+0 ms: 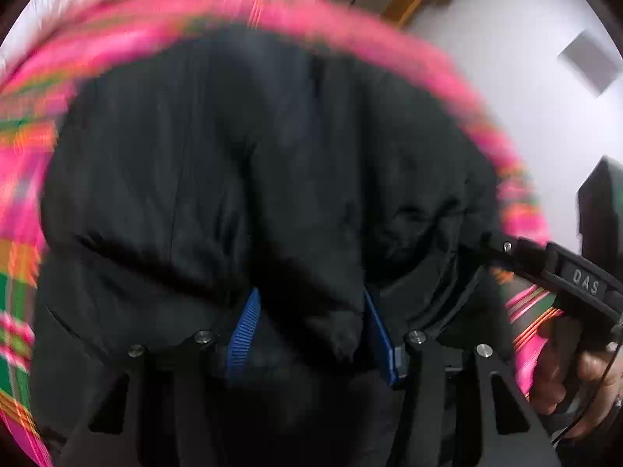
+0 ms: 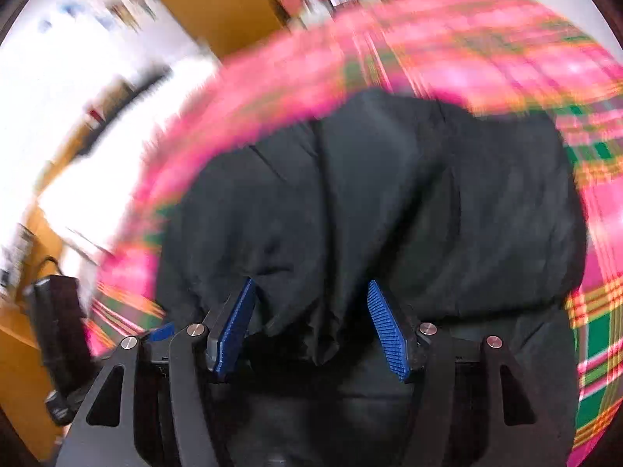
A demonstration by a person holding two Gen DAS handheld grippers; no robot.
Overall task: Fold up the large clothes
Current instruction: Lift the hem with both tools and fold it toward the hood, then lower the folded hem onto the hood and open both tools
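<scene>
A large black padded jacket [image 1: 233, 163] fills the left wrist view and lies over a pink, green and orange plaid cloth [image 1: 31, 179]. My left gripper [image 1: 309, 295] is shut on a thick fold of the jacket between its blue pads [image 1: 245, 330]. In the right wrist view the same jacket [image 2: 389, 202] hangs in front, and my right gripper [image 2: 311, 288] is shut on a bunch of its fabric between blue pads [image 2: 385, 327]. The right gripper also shows in the left wrist view, at the right edge [image 1: 560, 272], held by a hand. Both views are motion-blurred.
The plaid cloth [image 2: 486, 46] spreads around the jacket. A white wall [image 1: 525, 116] is at the right of the left wrist view. Wooden furniture [image 2: 218, 4] and a bright white area [image 2: 78, 116] lie at left in the right wrist view. A black device [image 2: 58, 330] stands at lower left.
</scene>
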